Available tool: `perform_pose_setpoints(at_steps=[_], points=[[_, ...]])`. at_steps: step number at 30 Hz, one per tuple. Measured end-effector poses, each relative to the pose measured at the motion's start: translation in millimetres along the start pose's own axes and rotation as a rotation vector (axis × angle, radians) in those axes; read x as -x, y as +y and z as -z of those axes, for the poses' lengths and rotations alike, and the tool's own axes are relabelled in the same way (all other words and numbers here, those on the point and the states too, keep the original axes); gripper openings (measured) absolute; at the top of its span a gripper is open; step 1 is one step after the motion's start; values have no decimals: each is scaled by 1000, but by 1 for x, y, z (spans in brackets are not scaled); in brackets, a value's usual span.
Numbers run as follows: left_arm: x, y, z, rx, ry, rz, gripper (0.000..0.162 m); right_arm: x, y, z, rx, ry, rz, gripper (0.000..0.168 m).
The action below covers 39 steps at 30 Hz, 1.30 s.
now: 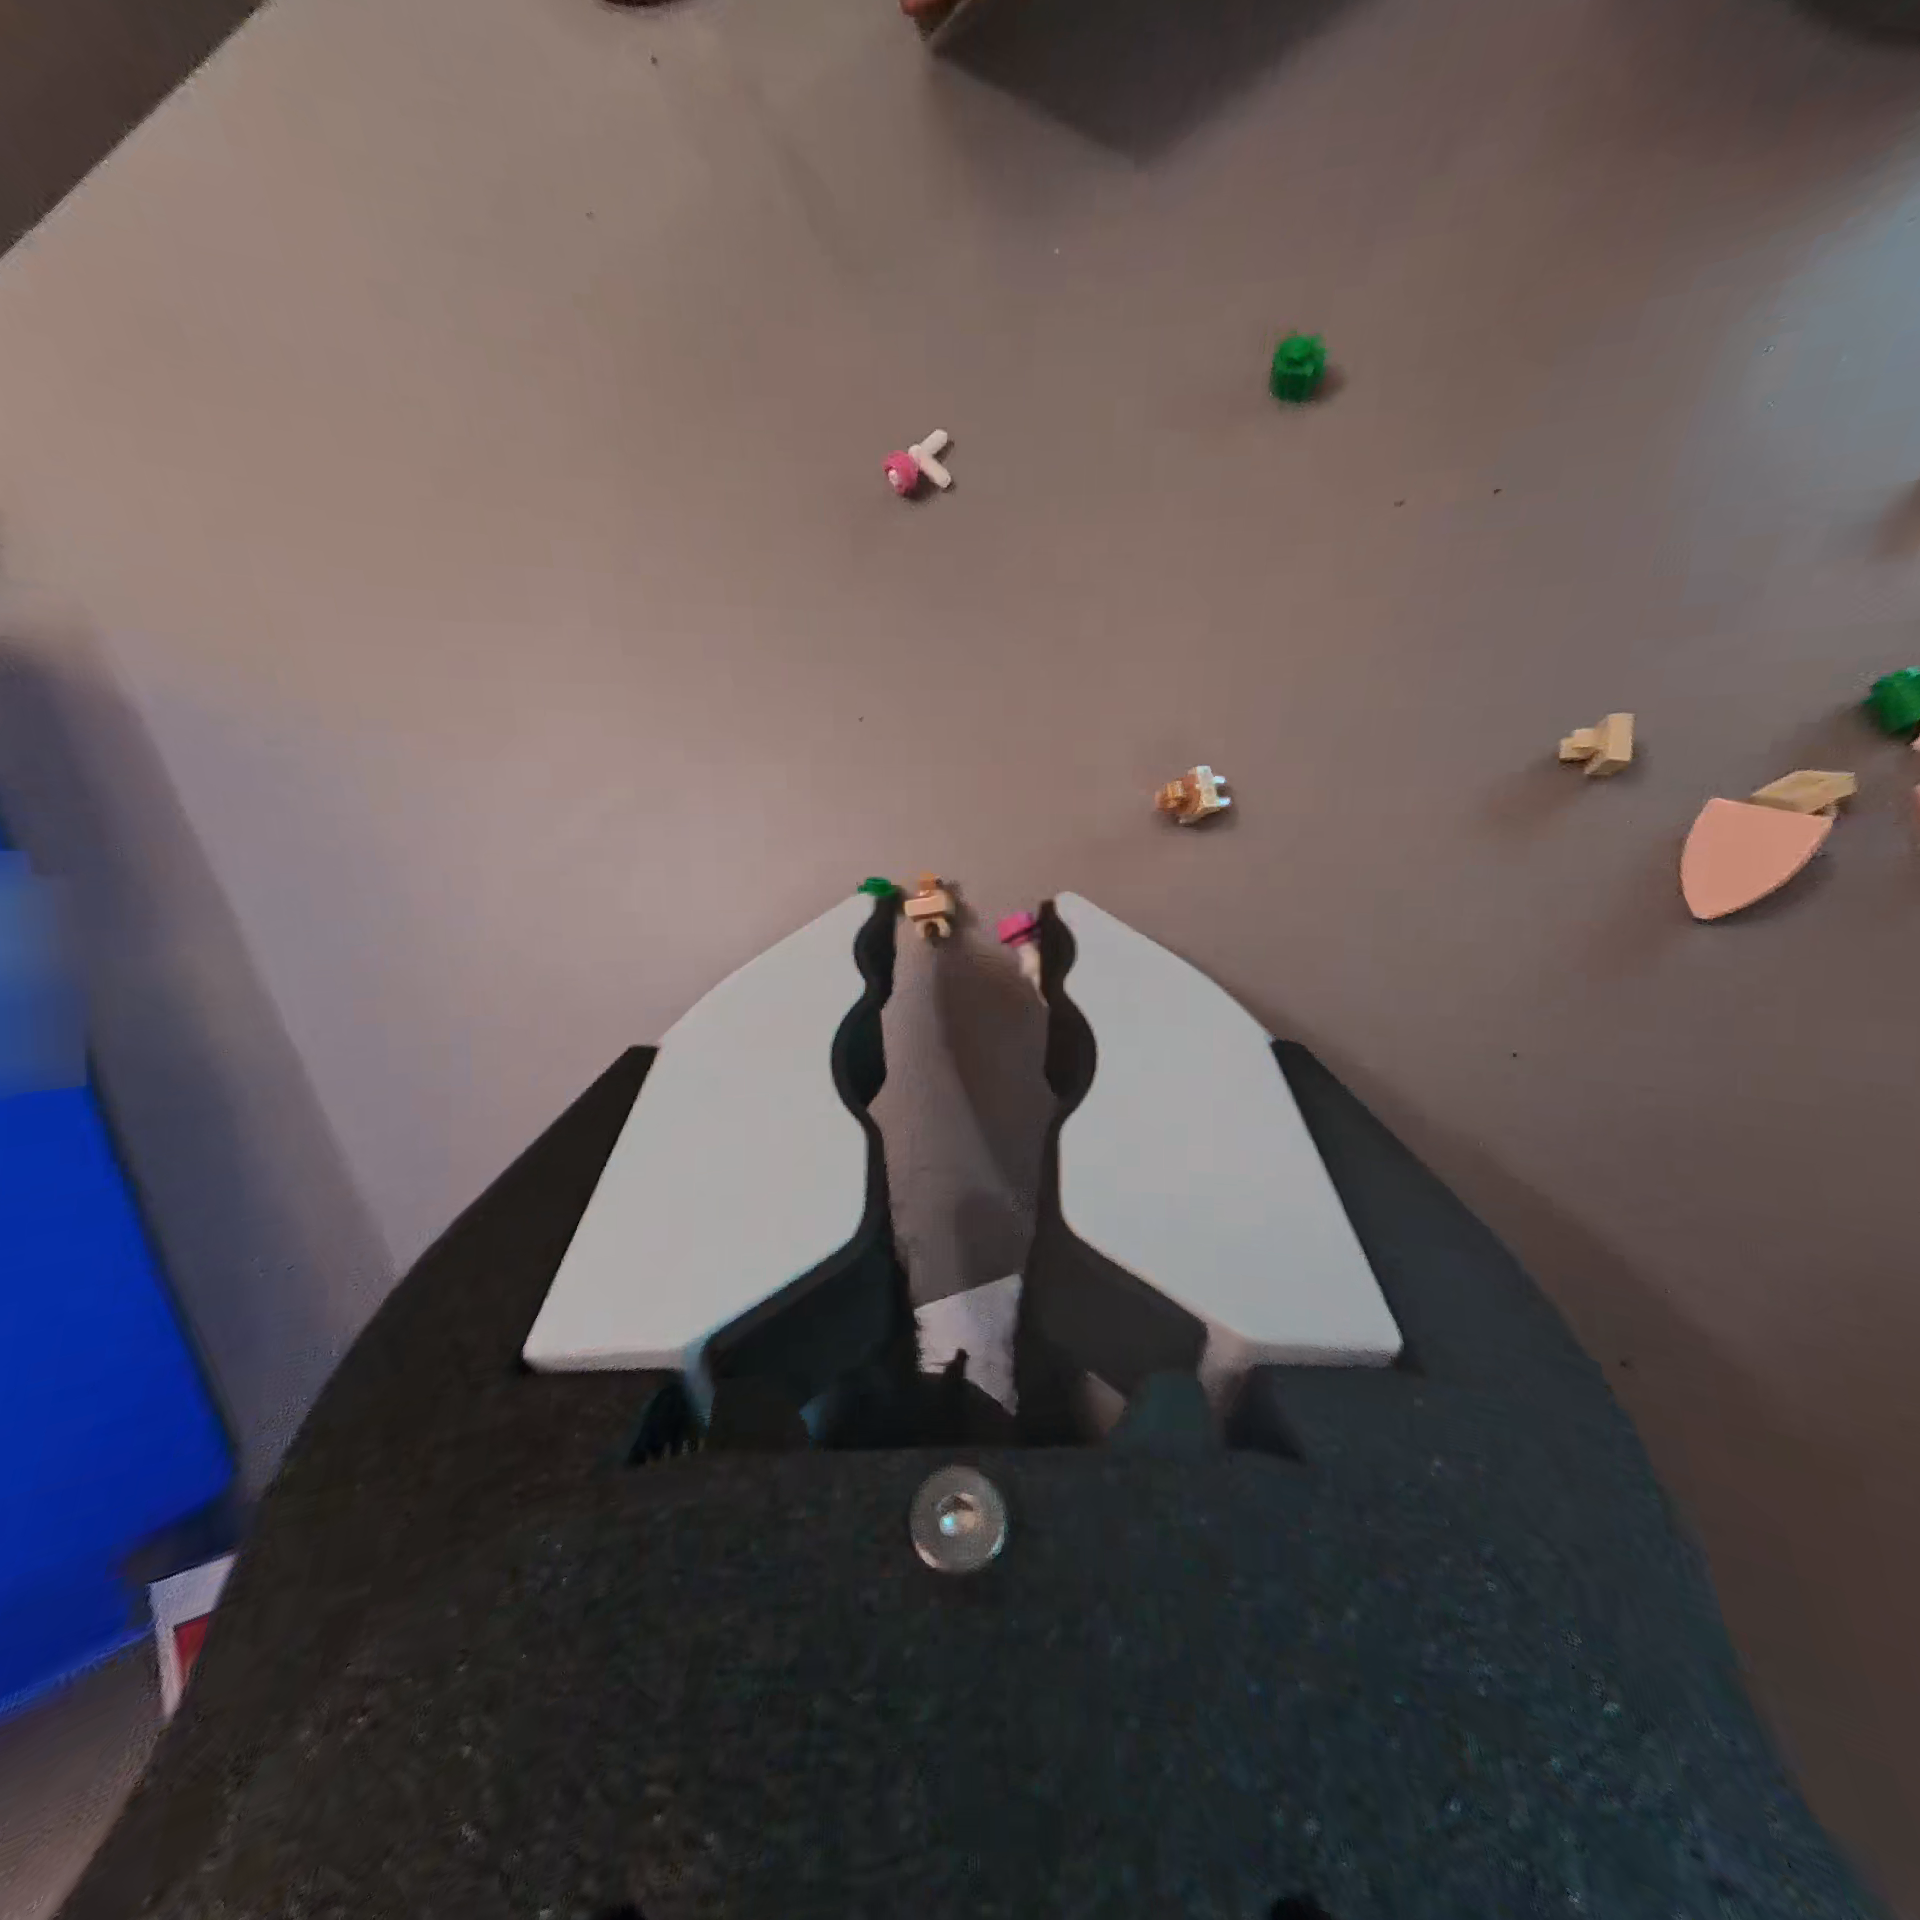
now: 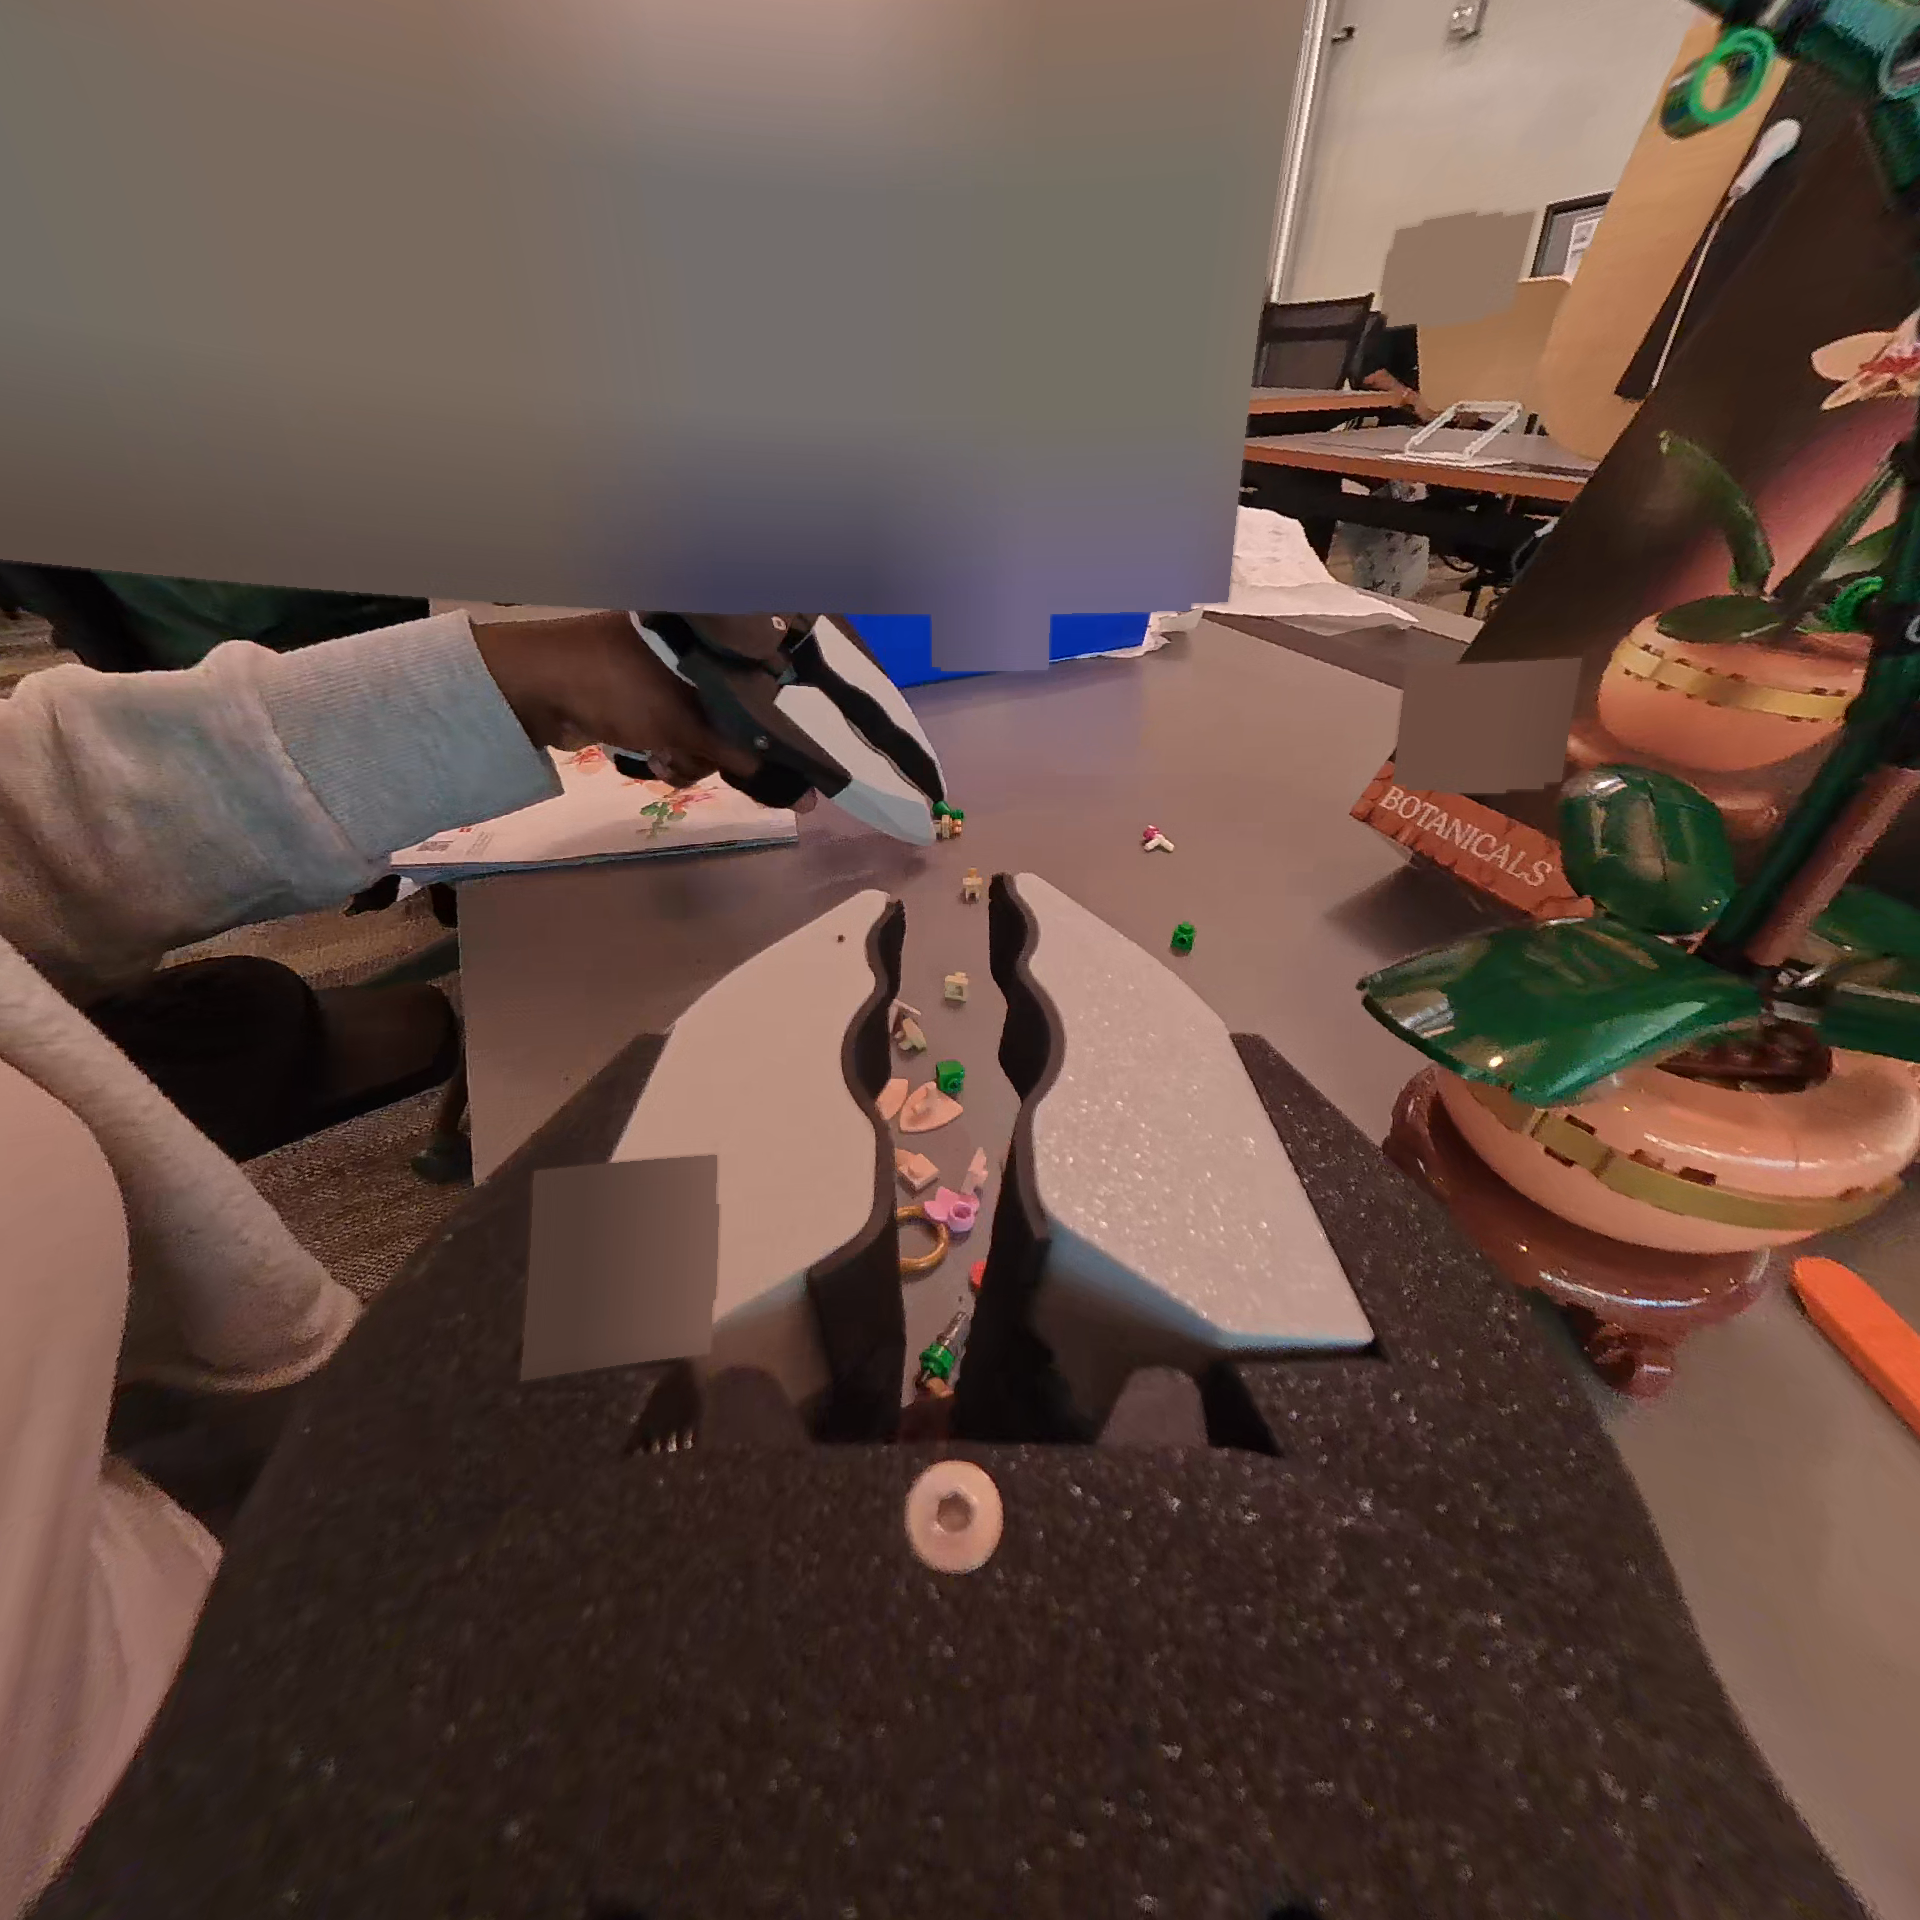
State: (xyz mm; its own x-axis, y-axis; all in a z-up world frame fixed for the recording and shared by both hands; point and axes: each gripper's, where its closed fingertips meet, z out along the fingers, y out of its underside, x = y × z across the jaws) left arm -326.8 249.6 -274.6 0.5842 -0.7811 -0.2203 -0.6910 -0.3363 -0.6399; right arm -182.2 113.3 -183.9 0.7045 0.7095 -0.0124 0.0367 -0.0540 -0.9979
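Note:
My left gripper [image 1: 964,920] is open, its tips low over the grey table [image 1: 520,520]. Between the tips lies a small tan piece [image 1: 930,906]. A tiny green piece [image 1: 876,886] sits at the left tip and a pink piece [image 1: 1018,928] touches the right tip. Nothing is clamped. My right gripper [image 2: 948,904] is open and empty above a scatter of small bricks [image 2: 925,1112]: peach, tan, green and pink ones. In the right wrist view a hand holds the left gripper [image 2: 914,800] down beside the green and tan pieces [image 2: 945,818].
Loose pieces lie ahead: a pink-and-white one [image 1: 916,465], a green one [image 1: 1297,367], tan ones [image 1: 1195,795], a peach shield-shaped tile [image 1: 1745,857]. A brick-built potted plant [image 2: 1662,1143], its box [image 2: 1475,842], an orange tool [image 2: 1860,1340], a booklet [image 2: 623,821] and a blue object [image 1: 94,1351] border the table. There is about 20 centimeters between the tips of the two grippers.

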Motion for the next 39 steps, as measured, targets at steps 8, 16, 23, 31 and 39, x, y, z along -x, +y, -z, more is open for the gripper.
perform_pose_setpoints(at_steps=[8, 16, 23, 31, 39], points=[[23, -9, 27, -187, -158, -28, 18, -4, 4, -1, 10, 10, -16, 16], [35, -6, 59, -319, -85, 187, 17, 6, 10, -8, 39, -43, -10, 16], [33, -47, 113, -687, -312, 120, 107, 1, 8, -6, -4, -44, -34, 32], [2, -92, 185, -1207, -181, 215, 84, -27, -21, 32, -181, 53, 28, 85], [-13, -90, 59, -530, 178, 57, 24, -41, -44, 78, -331, 95, 15, 56]])
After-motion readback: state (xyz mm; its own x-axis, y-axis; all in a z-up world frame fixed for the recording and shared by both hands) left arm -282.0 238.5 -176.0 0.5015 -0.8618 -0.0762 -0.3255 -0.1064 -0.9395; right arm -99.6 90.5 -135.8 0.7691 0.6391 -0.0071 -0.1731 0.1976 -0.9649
